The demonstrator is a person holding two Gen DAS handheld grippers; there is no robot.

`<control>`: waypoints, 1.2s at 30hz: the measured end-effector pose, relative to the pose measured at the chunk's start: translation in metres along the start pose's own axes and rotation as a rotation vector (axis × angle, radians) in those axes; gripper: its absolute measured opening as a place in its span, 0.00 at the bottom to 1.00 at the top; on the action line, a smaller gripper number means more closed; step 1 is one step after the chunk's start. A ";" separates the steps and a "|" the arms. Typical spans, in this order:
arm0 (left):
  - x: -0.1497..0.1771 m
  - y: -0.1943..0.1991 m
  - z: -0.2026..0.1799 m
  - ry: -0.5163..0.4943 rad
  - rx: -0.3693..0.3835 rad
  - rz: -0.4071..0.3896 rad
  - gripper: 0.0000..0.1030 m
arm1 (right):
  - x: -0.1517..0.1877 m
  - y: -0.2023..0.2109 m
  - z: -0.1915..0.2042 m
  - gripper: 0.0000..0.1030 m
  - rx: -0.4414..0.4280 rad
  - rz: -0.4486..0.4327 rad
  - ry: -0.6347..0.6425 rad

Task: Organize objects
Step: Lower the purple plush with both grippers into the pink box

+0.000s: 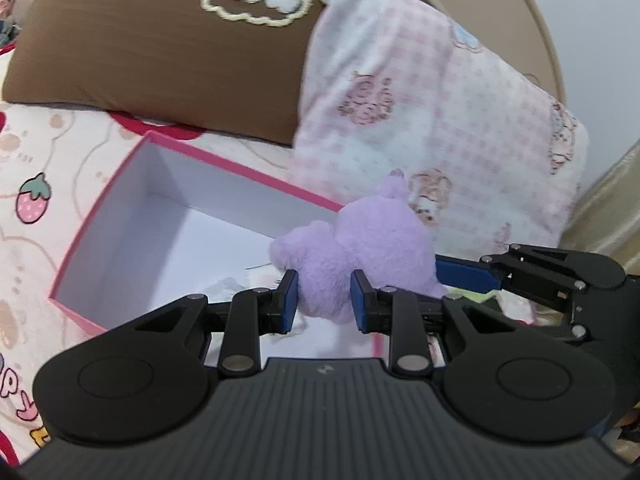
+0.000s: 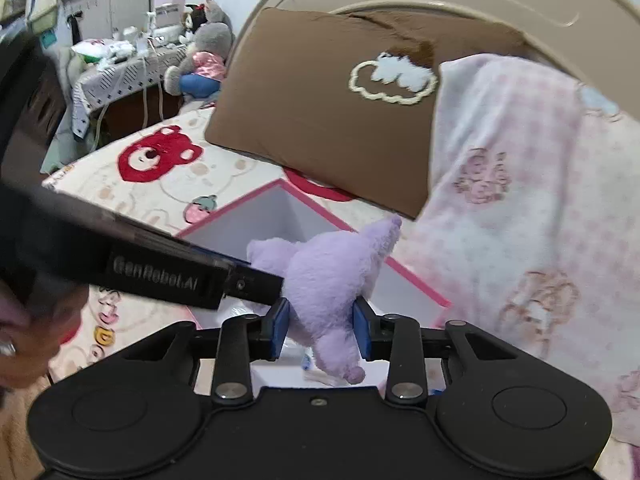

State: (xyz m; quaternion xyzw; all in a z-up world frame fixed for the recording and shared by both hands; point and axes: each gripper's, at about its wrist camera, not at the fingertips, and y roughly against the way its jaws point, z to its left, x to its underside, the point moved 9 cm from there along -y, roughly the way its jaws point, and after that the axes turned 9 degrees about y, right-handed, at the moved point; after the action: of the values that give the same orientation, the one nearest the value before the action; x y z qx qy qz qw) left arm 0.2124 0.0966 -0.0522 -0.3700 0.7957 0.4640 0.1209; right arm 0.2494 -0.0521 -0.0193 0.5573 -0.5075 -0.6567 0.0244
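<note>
- Purple plush toy (image 1: 352, 248): held over the right end of the pink box (image 1: 132, 216), likely so it can go in.
- Left gripper (image 1: 325, 298): clenched on the toy's near part.
- Right gripper (image 2: 321, 327): also clamped on it; a two-handed hold steadies the floppy body.
- Pillows (image 1: 436, 120) far behind.

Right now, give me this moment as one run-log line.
left gripper: shut on purple plush toy | right gripper: shut on same toy | toy: above open pink box | not yet released
</note>
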 end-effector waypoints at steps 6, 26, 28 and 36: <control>-0.007 -0.016 0.033 0.049 -0.055 0.008 0.24 | -0.004 -0.042 0.012 0.37 -0.038 0.005 0.006; -0.017 -0.083 0.098 0.119 -0.148 0.040 0.24 | 0.003 -0.163 0.009 0.37 -0.169 0.165 -0.049; -0.017 -0.089 0.105 0.128 -0.155 0.040 0.24 | 0.004 -0.171 0.009 0.37 -0.172 0.175 -0.044; -0.013 -0.106 0.124 0.154 -0.190 0.061 0.22 | 0.013 -0.199 0.013 0.37 -0.185 0.226 -0.029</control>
State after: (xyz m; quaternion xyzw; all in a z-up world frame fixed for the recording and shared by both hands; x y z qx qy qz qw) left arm 0.2766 0.1742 -0.1808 -0.3900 0.7661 0.5108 0.0095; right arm 0.3410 0.0445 -0.1683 0.4824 -0.5047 -0.7017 0.1420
